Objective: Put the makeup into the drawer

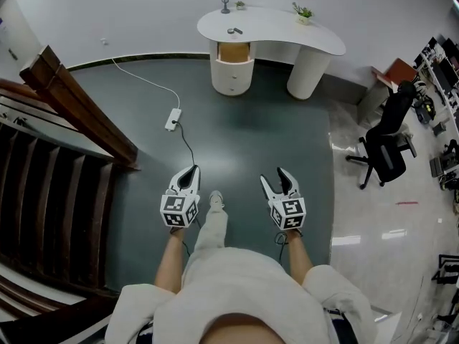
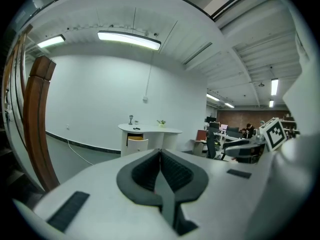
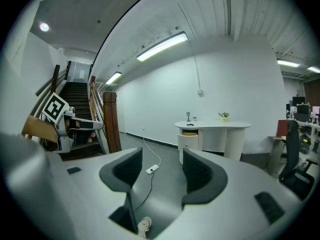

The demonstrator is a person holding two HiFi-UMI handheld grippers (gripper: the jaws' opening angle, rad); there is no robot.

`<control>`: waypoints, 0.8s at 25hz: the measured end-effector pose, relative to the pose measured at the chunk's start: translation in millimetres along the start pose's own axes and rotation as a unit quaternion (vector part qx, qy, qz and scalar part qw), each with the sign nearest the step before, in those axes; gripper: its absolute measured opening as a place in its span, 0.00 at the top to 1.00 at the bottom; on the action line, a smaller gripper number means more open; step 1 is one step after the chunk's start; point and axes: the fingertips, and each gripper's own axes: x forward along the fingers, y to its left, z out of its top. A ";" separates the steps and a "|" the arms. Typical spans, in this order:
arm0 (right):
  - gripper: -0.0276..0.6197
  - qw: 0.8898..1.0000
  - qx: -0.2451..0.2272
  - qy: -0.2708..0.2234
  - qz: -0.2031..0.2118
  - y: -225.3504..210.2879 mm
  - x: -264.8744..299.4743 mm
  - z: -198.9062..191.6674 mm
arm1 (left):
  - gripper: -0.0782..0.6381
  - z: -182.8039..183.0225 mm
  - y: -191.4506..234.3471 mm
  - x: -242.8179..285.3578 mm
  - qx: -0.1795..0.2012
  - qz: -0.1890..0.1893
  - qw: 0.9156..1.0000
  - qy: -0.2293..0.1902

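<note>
So far nothing is done: the makeup (image 1: 234, 31) lies on the desk (image 1: 287, 38) above its open drawer (image 1: 234, 51), far from the left gripper (image 1: 191, 172), jaws together, and the right gripper (image 1: 273, 175), jaws apart, both empty

Cream shirt (image 1: 237, 292) — pale trousers (image 1: 211, 231), shoe (image 1: 216, 199).

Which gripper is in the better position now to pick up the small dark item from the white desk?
Probably right. The right gripper has open, empty jaws, ready to grasp; the left gripper is shut. Both look about equally far from the dark item on the desk.
</note>
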 end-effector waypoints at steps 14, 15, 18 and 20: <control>0.62 0.999 -0.022 0.012 -0.025 -72.9 223.1 97.3 | 0.87 86.2 131.7 203.2 -0.011 -0.034 0.999 -0.003; 0.62 0.999 -0.022 0.011 -0.028 -78.0 236.5 102.5 | 0.87 91.6 140.3 216.0 -0.011 -0.036 0.999 -0.004; 0.63 0.999 -0.018 0.014 -0.036 -93.0 269.2 110.7 | 0.87 101.7 159.2 251.2 -0.010 -0.043 0.999 0.002; 0.63 0.999 -0.013 0.018 -0.042 -104.0 287.2 112.9 | 0.87 106.7 167.0 272.8 -0.006 -0.050 0.999 0.007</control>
